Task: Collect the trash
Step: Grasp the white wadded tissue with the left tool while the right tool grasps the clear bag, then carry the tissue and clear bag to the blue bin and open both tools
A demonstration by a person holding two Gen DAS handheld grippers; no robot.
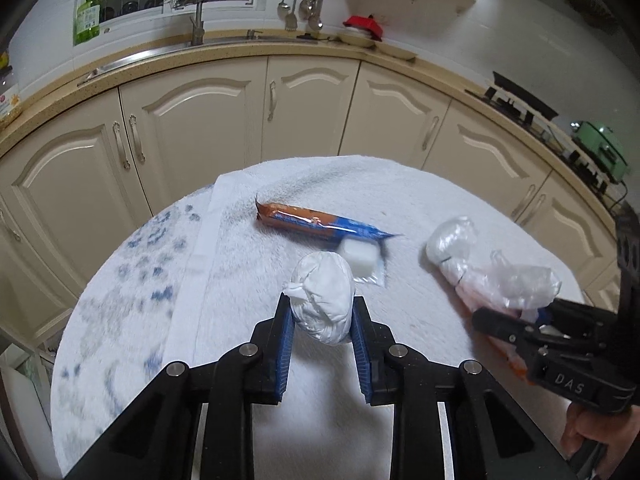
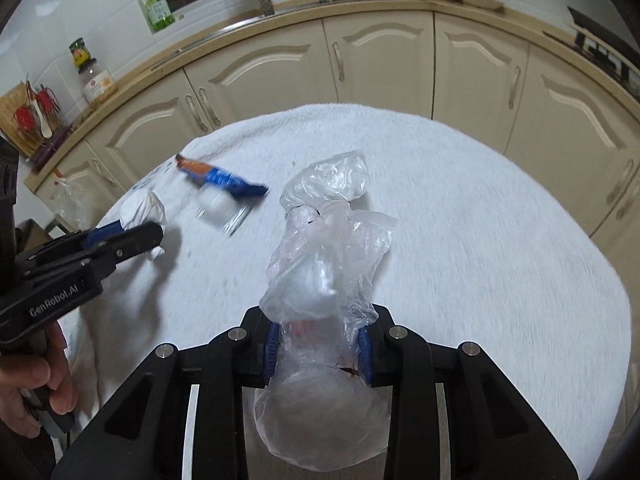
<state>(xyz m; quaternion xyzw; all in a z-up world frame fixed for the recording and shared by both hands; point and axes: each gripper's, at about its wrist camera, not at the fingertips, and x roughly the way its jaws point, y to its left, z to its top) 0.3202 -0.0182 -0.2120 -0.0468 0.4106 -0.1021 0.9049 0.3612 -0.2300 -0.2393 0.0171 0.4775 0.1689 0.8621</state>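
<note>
1. The crumpled white paper wad sits low in the centre of the left wrist view, between the blue pads of the left gripper, which is closed onto it. It seems to be a pick-up in progress.
2. The clear crinkled plastic bag fills the lower middle of the right wrist view, pinched in the narrowed right gripper; part of it hangs below the fingers.
3. Judged step: both pieces of trash are gripped, with no bin in view. The next move calls for carrying each load off without loosening, as the slack bag could slip.
4. Left on the white fluffy towel are two more pieces: one orange-and-blue snack wrapper above centre in the left view, and one small white block on a clear sachet touching its blue end.
5. Count: four trash items, two grippers, one towel.
</note>
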